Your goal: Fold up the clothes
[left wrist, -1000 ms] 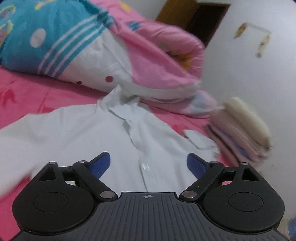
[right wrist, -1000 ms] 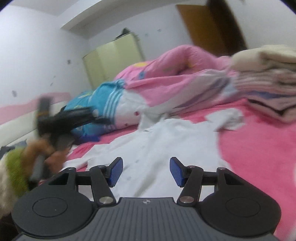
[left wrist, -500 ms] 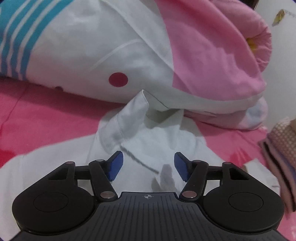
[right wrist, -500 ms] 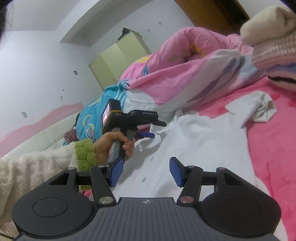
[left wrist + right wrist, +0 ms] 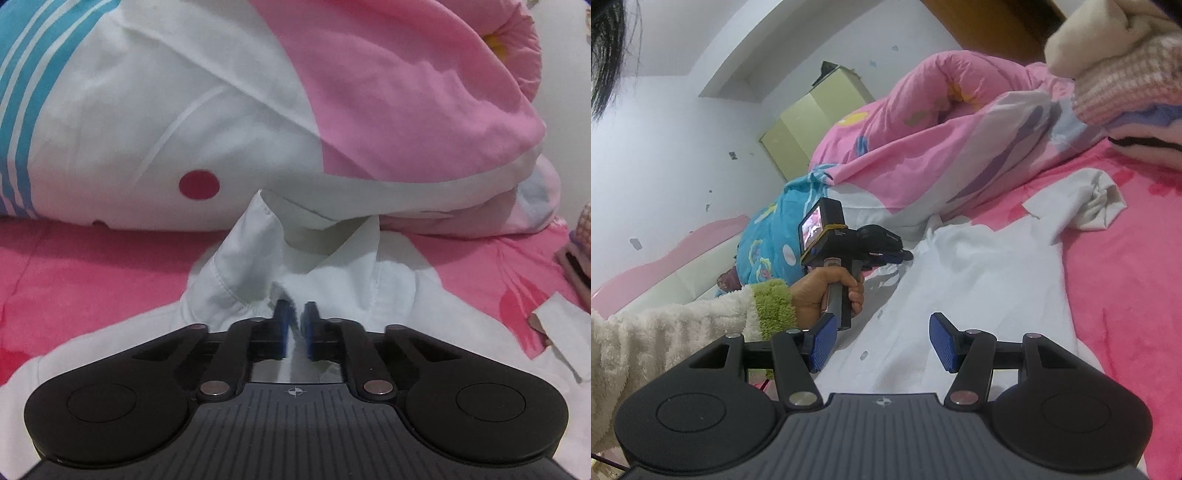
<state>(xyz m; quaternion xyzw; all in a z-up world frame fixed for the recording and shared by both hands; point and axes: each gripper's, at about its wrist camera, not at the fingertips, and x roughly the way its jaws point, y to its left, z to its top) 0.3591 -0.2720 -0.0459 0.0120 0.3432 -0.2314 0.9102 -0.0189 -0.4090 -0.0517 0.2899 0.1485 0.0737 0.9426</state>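
A white button-up shirt (image 5: 251, 266) lies face up on the pink bed sheet (image 5: 74, 277), its collar toward the quilt. My left gripper (image 5: 295, 314) sits just below the collar. Its jaws are closing, and the blue pads press a ridge of the shirt's front placket between them. In the right wrist view the same shirt (image 5: 979, 280) spreads across the bed, and a person's hand (image 5: 820, 291) holds the left gripper (image 5: 901, 254) at the collar. My right gripper (image 5: 882, 336) hovers open over the shirt's lower body with nothing between its fingers.
A bulky pink, white and blue quilt (image 5: 369, 110) lies right behind the collar. A pile of folded clothes (image 5: 1126, 74) sits on the bed at the right. One crumpled sleeve (image 5: 1097, 199) trails toward it. A pale green wardrobe (image 5: 820, 122) stands by the far wall.
My left gripper moved forward up the shirt to the collar and went from wide open to closed on the placket fabric. The right gripper shifted and rolled a little, still open.
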